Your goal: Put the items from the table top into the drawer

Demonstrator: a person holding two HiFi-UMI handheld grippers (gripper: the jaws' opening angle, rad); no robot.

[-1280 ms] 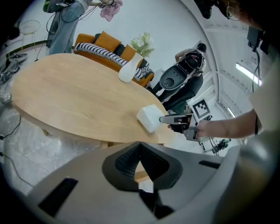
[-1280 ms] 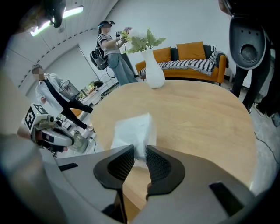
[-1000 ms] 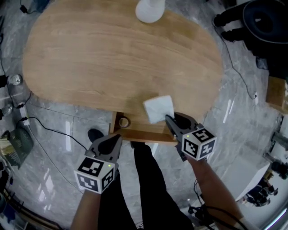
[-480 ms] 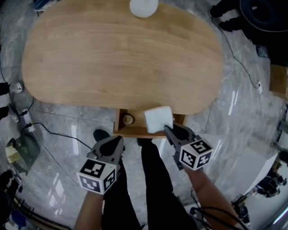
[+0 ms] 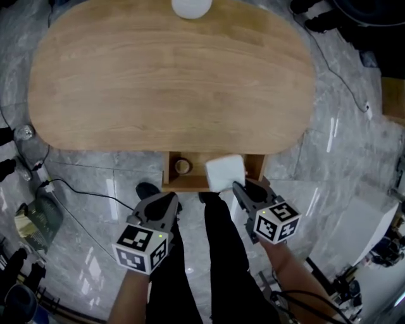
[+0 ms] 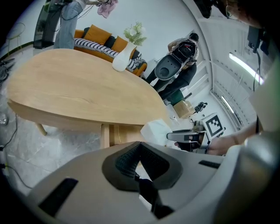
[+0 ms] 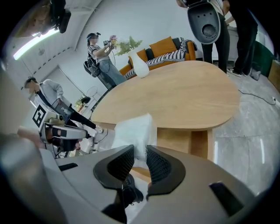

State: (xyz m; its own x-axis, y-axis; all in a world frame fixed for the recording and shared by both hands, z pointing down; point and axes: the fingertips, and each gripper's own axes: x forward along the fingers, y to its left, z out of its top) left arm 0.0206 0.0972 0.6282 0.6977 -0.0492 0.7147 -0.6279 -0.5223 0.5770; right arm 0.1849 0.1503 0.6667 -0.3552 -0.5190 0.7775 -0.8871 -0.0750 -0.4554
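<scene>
My right gripper is shut on a corner of a white soft packet, and it holds the packet over the open wooden drawer under the table's front edge. In the right gripper view the packet stands up between the dark pads. A small tape roll lies in the drawer's left part. My left gripper hangs below the drawer's left side, over the floor, with its jaws together and nothing in them. The oval wooden table carries only a white vase at its far edge.
The person's dark legs stand just under the drawer. Cables run over the grey floor at the left. In the gripper views, people stand beyond the table, along with a sofa and a black chair.
The right gripper has carried the white packet from the table's front edge toward me, and it is now over the open drawer. The left gripper has hardly moved.
</scene>
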